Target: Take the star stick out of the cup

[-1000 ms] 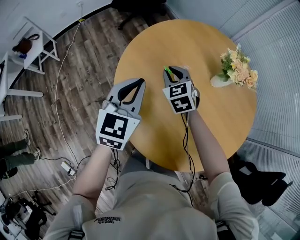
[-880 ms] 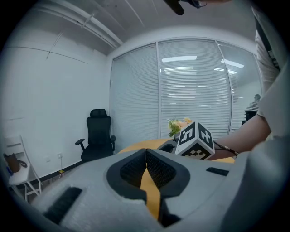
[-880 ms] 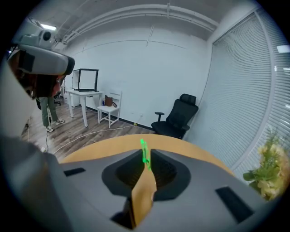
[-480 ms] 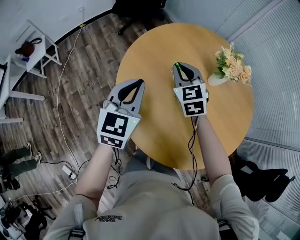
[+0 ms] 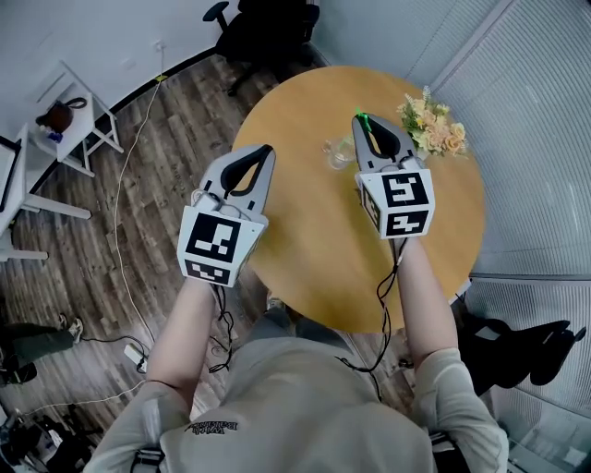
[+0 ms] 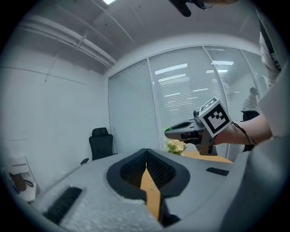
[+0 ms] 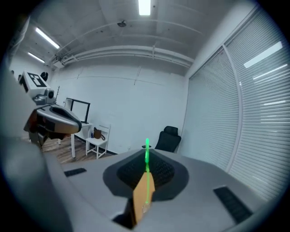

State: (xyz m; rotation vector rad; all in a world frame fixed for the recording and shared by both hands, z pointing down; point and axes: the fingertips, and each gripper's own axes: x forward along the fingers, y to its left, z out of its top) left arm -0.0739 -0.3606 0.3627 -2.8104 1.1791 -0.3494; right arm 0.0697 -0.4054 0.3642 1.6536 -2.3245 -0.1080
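Observation:
My right gripper (image 5: 362,123) is shut on the thin green star stick (image 5: 364,118), whose tip pokes out past the jaws, above the round wooden table (image 5: 314,254). In the right gripper view the star stick (image 7: 147,162) runs up between the closed pads of the right gripper (image 7: 146,153). A small clear glass cup (image 5: 337,153) stands on the table just left of that gripper, apart from the stick. My left gripper (image 5: 265,151) is shut and empty over the table's left edge; its closed jaws (image 6: 146,152) face the right gripper (image 6: 170,132).
A bunch of pale flowers (image 5: 432,127) lies at the table's far right. A black office chair (image 5: 268,28) stands beyond the table, a white side table (image 5: 69,115) at the far left, and cables trail over the wood floor (image 5: 138,157).
The right gripper has moved away from me and upward with the green stick in its jaws. The cup, hidden before, now shows beside it. The left gripper shifted slightly.

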